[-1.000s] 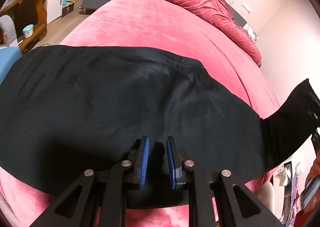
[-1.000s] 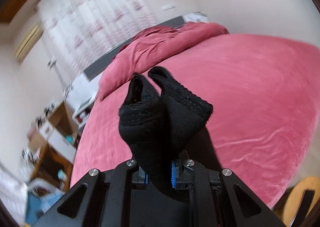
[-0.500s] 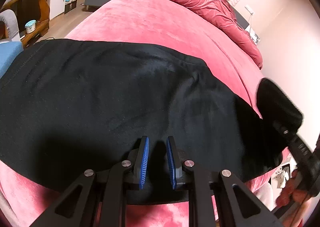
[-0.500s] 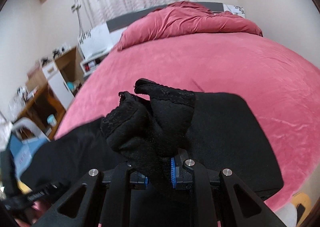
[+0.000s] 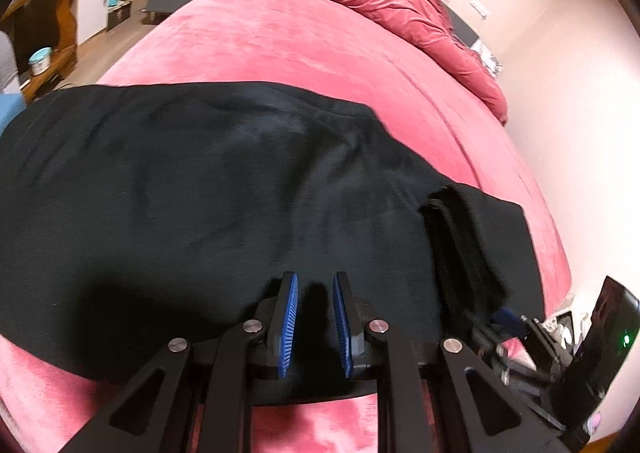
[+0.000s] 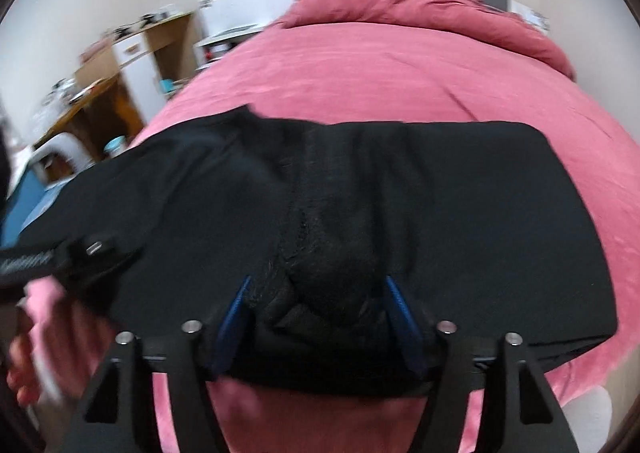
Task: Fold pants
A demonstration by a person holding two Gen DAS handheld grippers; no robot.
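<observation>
Lying flat under left tongs (image 5: 314, 319): pants (image 5: 200, 189); right tongs (image 6: 320, 317) spread.

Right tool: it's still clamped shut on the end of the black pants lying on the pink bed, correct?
Not quite. The right wrist view shows the right tool open, its blue pads spread wide with the bunched end of the black pants lying loose between them. The pants do lie on the pink bed.

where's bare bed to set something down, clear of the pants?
Free: the wide stretch of pink bed between the black pants and the bunched duvet at the far end. A thin pink strip also shows at the near edge. Crowded: the near part, under pants and both grippers.
</observation>
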